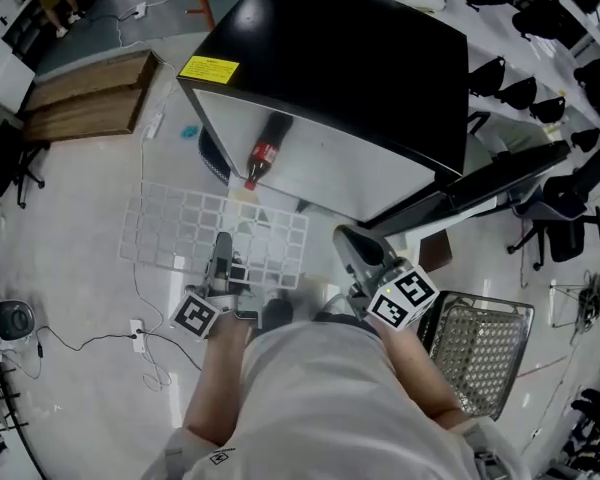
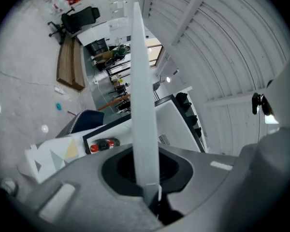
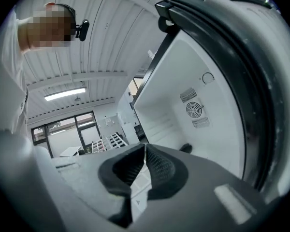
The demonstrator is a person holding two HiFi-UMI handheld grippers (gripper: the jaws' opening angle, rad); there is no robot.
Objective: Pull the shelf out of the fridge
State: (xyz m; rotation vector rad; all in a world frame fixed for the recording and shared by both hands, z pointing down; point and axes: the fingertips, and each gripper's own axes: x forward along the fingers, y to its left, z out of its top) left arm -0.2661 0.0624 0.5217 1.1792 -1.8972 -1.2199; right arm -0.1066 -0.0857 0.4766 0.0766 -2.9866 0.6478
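Fridge (image 1: 350, 58) fills 12 o'clock of head view, black outside, white inside, its door (image 1: 500, 183) swung open toward 3 o'clock. White wire shelf (image 1: 180, 223), the task's thing, is out of the cavity, at 7 o'clock of the fridge over the grey floor (image 1: 80, 298); its far corner sits near the cap of the cola bottle (image 1: 263, 156). Wooden pallet (image 1: 85, 93) lies at 10 o'clock, well apart from the shelf. Metal mesh basket (image 1: 480, 348) is at 4 o'clock, just beside the person's right arm. Left gripper (image 1: 222, 258) is at the shelf's near edge, about 7 o'clock of frame centre. In the left gripper view the shelf (image 2: 144, 105) shows edge-on as a white strip running to 12 o'clock, and the left gripper (image 2: 152, 192) has its jaws pinching that strip at the bottom. The same view shows the fridge (image 2: 179, 124) behind and the bottle (image 2: 102, 145) lying at 9 o'clock of the jaws. Right gripper (image 1: 348, 240) is at 6 o'clock of the fridge opening, apart from the shelf. In the right gripper view the right gripper (image 3: 144, 151) has its jaws pressed together at the tips with nothing between them, pointing at the white fridge interior (image 3: 183, 100) with the round fan vent (image 3: 194, 111) at 2 o'clock of the jaws.
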